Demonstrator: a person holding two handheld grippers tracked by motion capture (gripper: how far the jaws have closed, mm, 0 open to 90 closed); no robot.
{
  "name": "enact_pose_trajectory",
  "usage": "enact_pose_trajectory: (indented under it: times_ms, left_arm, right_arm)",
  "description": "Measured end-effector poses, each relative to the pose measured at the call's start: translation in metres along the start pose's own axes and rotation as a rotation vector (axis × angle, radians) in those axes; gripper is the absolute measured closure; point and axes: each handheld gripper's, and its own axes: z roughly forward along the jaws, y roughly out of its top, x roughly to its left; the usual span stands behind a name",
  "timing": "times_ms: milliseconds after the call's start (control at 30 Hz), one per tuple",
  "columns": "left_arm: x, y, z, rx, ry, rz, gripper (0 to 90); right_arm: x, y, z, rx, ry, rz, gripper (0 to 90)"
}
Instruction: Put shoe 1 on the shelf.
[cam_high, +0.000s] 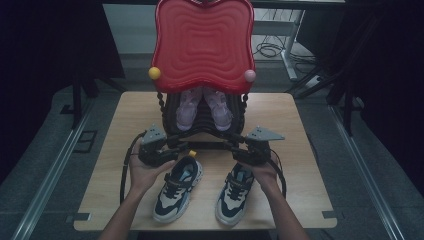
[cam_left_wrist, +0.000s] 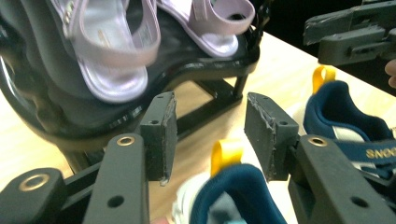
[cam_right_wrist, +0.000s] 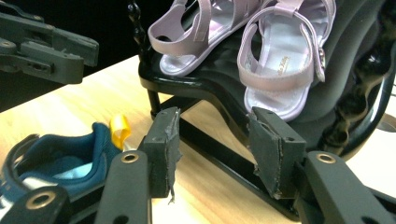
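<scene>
Sneakers, navy and cream: left sneaker (cam_high: 178, 188) just below the left gripper (cam_high: 171, 150), yellow heel loop (cam_left_wrist: 227, 153) between its spread pads, nothing pinched. Right sneaker (cam_high: 235, 193) just under the right gripper (cam_high: 239, 150), likewise spread and empty, heel to the left of its pads. Both flat on the counter (cam_high: 295, 165), near the black shoe rack (cam_high: 205, 131) with lilac sandals (cam_right_wrist: 280, 56) ahead. Probably light, padded collar soft and yielding; heel counter stiffer. Best hold: across the heel collar, or the loop.
</scene>
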Motion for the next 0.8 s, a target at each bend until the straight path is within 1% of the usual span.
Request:
enact_pose_trajectory:
  times_ms: [33,100,133,167,233,267,300,367,400,433,467,533,567,600,633,667,700,733,767,800]
  left_arm:
    - [0.0,0.0,0.0,0.0,0.0,0.0,53.8]
    - [-0.002,-0.003,-0.002,0.007,0.001,-0.001,53.7]
    - [-0.004,-0.008,-0.006,0.007,-0.004,-0.005,53.4]
    - [-0.004,-0.008,-0.006,0.007,-0.004,-0.005,53.0]
    - [-0.006,-0.013,-0.01,0.008,-0.014,-0.015,52.6]
    - [-0.007,-0.019,-0.014,0.01,-0.026,-0.031,52.1]
    - [-0.008,-0.022,-0.016,0.013,-0.029,-0.037,52.1]
    - [-0.009,-0.025,-0.018,0.016,-0.032,-0.041,51.6]
    - [-0.01,-0.032,-0.022,0.009,-0.032,-0.049,51.7]
    - [-0.01,-0.032,-0.022,0.009,-0.032,-0.049,51.8]
    - [-0.011,-0.035,-0.024,0.001,-0.028,-0.05,51.8]
    - [-0.012,-0.041,-0.028,-0.011,-0.027,-0.056,52.3]
    - [-0.011,-0.043,-0.029,-0.006,-0.03,-0.063,52.3]
    - [-0.011,-0.044,-0.031,0.009,-0.03,-0.059,52.2]
    - [-0.011,-0.045,-0.032,0.012,-0.026,-0.06,51.9]
    - [-0.011,-0.047,-0.034,0.012,-0.027,-0.067,52.0]
    - [-0.011,-0.049,-0.036,0.014,-0.036,-0.077,52.0]
    - [-0.011,-0.053,-0.04,0.027,-0.042,-0.086,52.1]
    - [-0.011,-0.053,-0.04,0.027,-0.042,-0.086,52.2]
    - [-0.011,-0.057,-0.042,0.037,-0.048,-0.094,52.2]
  right_arm:
    - [0.0,0.0,0.0,0.0,0.0,0.0,52.9]
    - [0.0,-0.004,-0.006,-0.007,0.001,-0.003,52.9]
    - [0.0,-0.007,-0.011,-0.018,-0.004,-0.003,52.9]
    - [0.001,-0.009,-0.014,-0.024,-0.007,-0.004,52.9]
    - [0.001,-0.011,-0.017,-0.027,-0.005,-0.002,52.9]
    - [0.001,-0.014,-0.023,-0.029,0.007,0.0,52.6]
    - [0.0,-0.016,-0.025,-0.028,0.013,-0.002,52.4]
    - [0.0,-0.018,-0.027,-0.023,0.021,-0.003,52.0]
    - [0.0,-0.023,-0.03,-0.012,0.032,-0.006,51.2]
    - [0.0,-0.023,-0.03,-0.012,0.032,-0.006,51.2]
    - [-0.001,-0.025,-0.032,-0.007,0.036,-0.009,51.1]
    - [-0.002,-0.031,-0.035,0.008,0.054,-0.002,50.6]
    - [-0.002,-0.031,-0.035,0.008,0.054,-0.002,50.6]
    - [-0.002,-0.033,-0.035,0.013,0.061,-0.005,50.2]
    - [-0.002,-0.036,-0.037,0.02,0.07,-0.001,50.0]
    - [-0.002,-0.038,-0.037,0.026,0.069,0.001,49.8]
    - [-0.002,-0.04,-0.039,0.045,0.073,-0.005,48.8]
    - [-0.003,-0.04,-0.04,0.045,0.076,-0.012,48.6]
    - [-0.003,-0.04,-0.04,0.045,0.076,-0.012,48.6]
    - [-0.002,-0.041,-0.042,0.048,0.076,-0.013,48.4]
